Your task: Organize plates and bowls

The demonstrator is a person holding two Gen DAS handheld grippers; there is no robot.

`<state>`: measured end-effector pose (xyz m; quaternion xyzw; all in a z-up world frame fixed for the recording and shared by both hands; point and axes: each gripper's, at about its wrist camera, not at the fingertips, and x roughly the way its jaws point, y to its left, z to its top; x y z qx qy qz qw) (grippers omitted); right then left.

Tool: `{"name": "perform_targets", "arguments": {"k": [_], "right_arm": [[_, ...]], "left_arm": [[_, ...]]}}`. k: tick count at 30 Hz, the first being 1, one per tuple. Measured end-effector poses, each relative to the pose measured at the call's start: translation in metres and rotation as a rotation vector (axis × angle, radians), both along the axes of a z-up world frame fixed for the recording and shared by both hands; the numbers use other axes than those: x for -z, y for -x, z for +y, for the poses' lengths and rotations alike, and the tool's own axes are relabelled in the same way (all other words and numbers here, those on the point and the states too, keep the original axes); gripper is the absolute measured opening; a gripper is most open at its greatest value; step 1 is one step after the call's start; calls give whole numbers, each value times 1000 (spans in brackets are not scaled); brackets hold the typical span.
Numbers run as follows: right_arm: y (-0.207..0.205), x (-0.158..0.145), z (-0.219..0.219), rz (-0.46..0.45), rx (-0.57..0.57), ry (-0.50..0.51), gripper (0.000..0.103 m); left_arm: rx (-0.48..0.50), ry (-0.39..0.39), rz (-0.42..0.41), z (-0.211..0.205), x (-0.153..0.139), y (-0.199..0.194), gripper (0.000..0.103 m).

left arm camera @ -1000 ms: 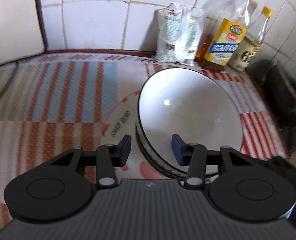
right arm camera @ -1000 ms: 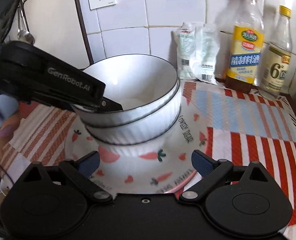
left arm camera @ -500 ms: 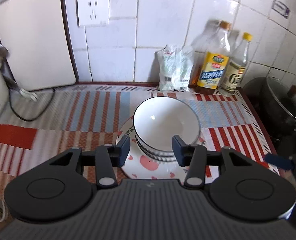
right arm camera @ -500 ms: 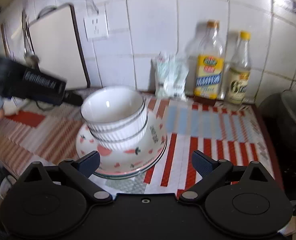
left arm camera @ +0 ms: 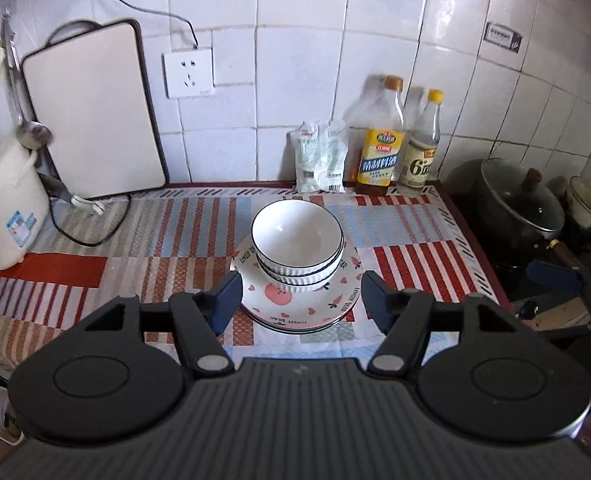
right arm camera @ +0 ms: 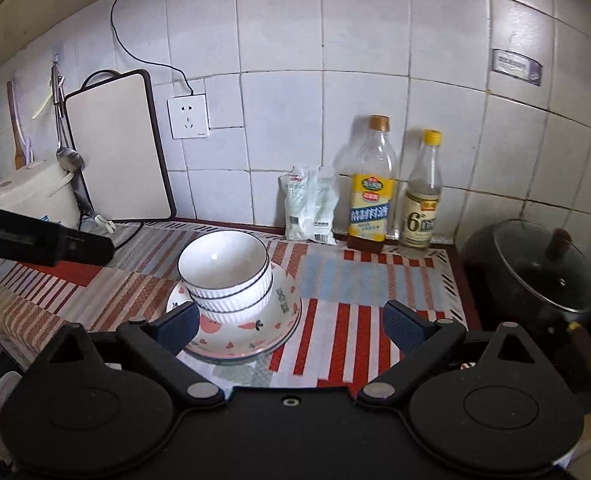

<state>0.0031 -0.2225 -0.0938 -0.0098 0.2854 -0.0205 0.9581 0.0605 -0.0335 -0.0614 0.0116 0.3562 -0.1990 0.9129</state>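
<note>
Both grippers (left arm camera: 301,300) (right arm camera: 291,326) agape near bowls (left arm camera: 297,248)

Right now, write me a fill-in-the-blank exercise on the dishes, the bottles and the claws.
1. The white bowls are stacked on the patterned ____.
2. Both the left claw and the right claw are ____ and hold nothing.
3. The yellow-labelled bottle stands to the ____ of the yellow-capped bottle.
4. The cutting board leans against the tiled ____.

Missing words: plates; open; left; wall
</note>
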Motion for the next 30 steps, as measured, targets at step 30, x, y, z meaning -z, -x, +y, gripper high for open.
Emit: {"name": "perform_targets", "arguments": {"k": [30], "right_arm": [[51, -47, -2, 88, 264, 23, 103]], "left_arm": [[-122, -93, 17, 10, -24, 45, 103]]}}
